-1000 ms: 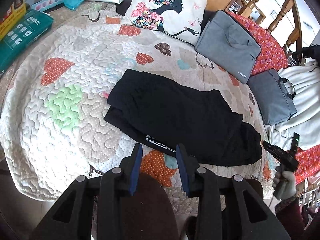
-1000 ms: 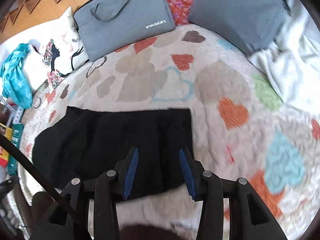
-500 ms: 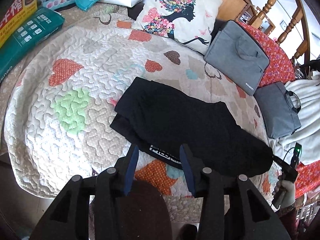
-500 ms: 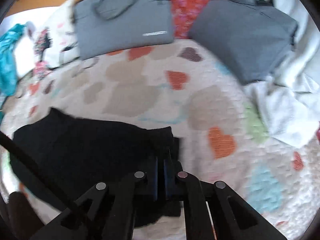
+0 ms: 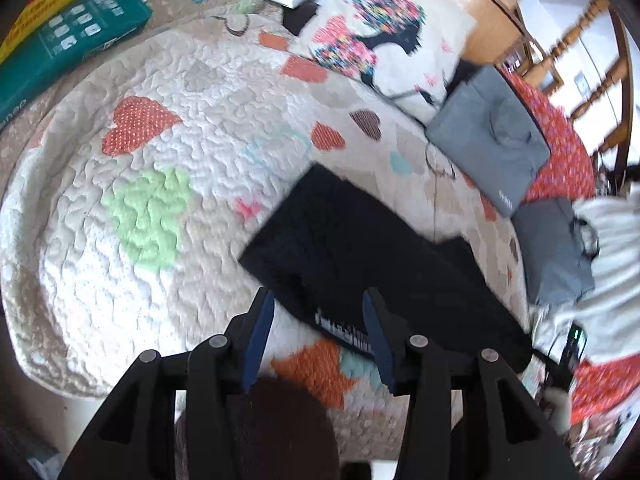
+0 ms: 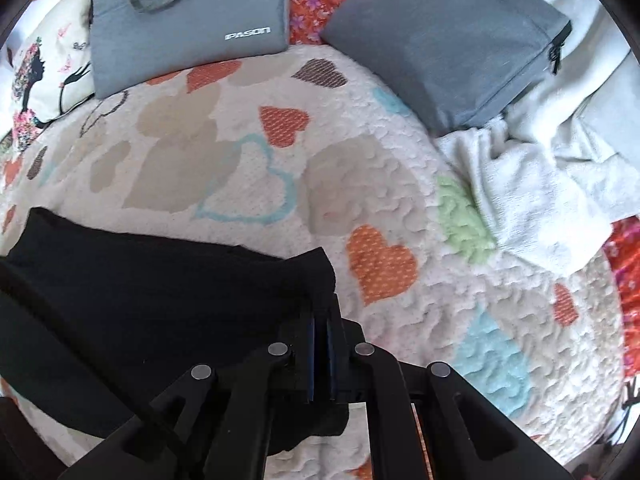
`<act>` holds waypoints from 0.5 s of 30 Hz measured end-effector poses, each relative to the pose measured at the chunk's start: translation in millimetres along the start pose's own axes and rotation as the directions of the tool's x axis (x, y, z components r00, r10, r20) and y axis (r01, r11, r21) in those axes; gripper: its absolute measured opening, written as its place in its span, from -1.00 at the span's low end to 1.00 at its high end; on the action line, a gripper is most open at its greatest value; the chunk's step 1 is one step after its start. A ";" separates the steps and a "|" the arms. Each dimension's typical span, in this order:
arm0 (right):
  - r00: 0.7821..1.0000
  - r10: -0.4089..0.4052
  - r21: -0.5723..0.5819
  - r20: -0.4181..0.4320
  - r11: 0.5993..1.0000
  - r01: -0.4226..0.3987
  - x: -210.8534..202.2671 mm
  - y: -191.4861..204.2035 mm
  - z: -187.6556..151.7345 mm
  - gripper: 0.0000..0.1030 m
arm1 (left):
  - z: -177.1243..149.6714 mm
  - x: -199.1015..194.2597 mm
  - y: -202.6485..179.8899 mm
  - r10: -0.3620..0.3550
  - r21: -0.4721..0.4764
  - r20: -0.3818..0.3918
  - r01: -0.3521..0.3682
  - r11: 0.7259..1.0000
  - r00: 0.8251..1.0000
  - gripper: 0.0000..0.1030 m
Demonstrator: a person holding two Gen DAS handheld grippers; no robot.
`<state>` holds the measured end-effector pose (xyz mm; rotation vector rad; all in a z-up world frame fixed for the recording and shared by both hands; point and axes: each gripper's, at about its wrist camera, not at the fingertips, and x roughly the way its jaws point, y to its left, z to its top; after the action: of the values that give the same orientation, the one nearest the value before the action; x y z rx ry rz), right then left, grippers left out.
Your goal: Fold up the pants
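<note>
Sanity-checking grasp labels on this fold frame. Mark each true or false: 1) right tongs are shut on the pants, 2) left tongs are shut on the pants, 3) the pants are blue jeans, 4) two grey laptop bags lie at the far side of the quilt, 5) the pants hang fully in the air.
1) Right tongs shut on the black pants: true, gripping the edge.
2) Left tongs shut on the pants: false, they are open, near the printed waistband.
3) Blue jeans: false, black fabric.
4) Two grey laptop bags at the far side of the heart-print quilt: true.
5) Fully in the air: false, most of them lie on the quilt.
</note>
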<state>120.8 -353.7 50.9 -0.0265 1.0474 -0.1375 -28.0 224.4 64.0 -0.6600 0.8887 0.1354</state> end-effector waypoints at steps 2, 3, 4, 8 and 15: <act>1.000 -0.009 -0.022 -0.015 1.000 0.009 3.8 4.4 0.9 -0.93 | 13.7 13.2 7.1 0.021 -0.031 0.020 -0.021 0.999 1.000 0.01; 0.999 -0.026 -0.048 -0.023 0.999 0.025 6.6 9.8 0.4 -0.93 | 18.6 20.2 8.2 0.031 -0.035 0.020 -0.030 0.999 0.999 0.01; 0.999 -0.043 -0.070 -0.028 0.997 0.041 9.3 14.6 -0.8 -0.93 | 23.7 29.9 7.7 0.039 -0.028 0.012 -0.039 0.999 0.999 0.01; 0.998 -0.049 -0.088 -0.045 0.995 0.045 15.7 21.5 -3.4 -0.89 | 34.5 77.2 -6.0 0.178 0.065 -0.061 -0.174 0.983 0.982 0.01; 0.998 -0.057 0.061 0.019 0.997 0.056 -23.3 -3.8 -0.5 -0.06 | 20.6 88.2 -3.1 0.257 0.128 -0.168 -0.238 0.963 0.952 -0.90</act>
<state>108.6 -354.5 71.1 -0.0026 1.0222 -0.2199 43.2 220.4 8.0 -0.4635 1.1487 0.2537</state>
